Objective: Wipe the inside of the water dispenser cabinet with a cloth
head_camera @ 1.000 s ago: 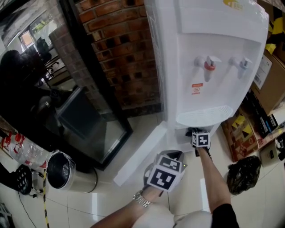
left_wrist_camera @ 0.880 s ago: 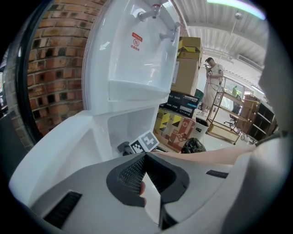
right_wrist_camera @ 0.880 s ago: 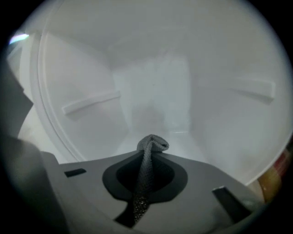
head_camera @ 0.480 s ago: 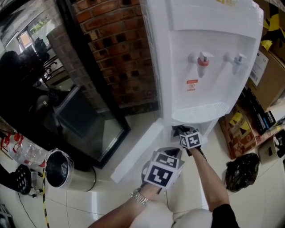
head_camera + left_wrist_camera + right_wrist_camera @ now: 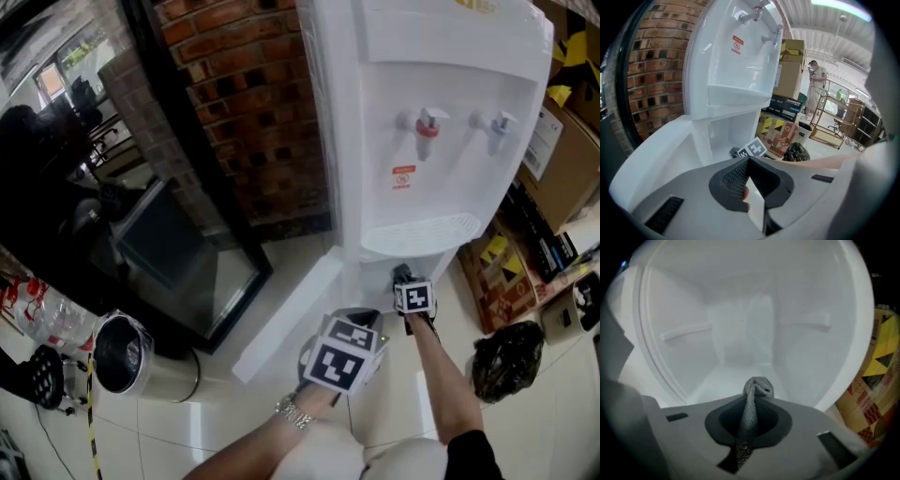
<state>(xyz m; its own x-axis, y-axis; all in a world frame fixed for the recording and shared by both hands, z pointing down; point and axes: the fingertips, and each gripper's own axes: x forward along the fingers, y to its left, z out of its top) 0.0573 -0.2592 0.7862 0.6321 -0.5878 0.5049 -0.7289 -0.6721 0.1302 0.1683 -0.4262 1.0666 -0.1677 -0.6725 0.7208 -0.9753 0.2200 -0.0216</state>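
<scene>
The white water dispenser (image 5: 441,122) stands against a brick wall, and its lower cabinet (image 5: 740,333) is open, the door (image 5: 281,323) swung out to the left. My right gripper (image 5: 403,277) is at the mouth of the cabinet, shut on a grey cloth (image 5: 758,387) whose bunched end sticks up past the jaws. In the right gripper view the white inside with two shelf ledges lies just ahead of that gripper (image 5: 752,401). My left gripper (image 5: 364,321) hangs lower, in front of the door, jaws together and holding nothing (image 5: 749,161).
A steel bin (image 5: 122,354) with a liner stands at the lower left beside a dark glass panel (image 5: 187,272). Cardboard boxes (image 5: 562,159), a patterned carton (image 5: 502,272) and a black bag (image 5: 506,361) crowd the dispenser's right side. A person (image 5: 816,89) stands far off.
My right gripper with the cloth slid a little left along the cabinet mouth, then back to the right. The left gripper has hardly moved.
</scene>
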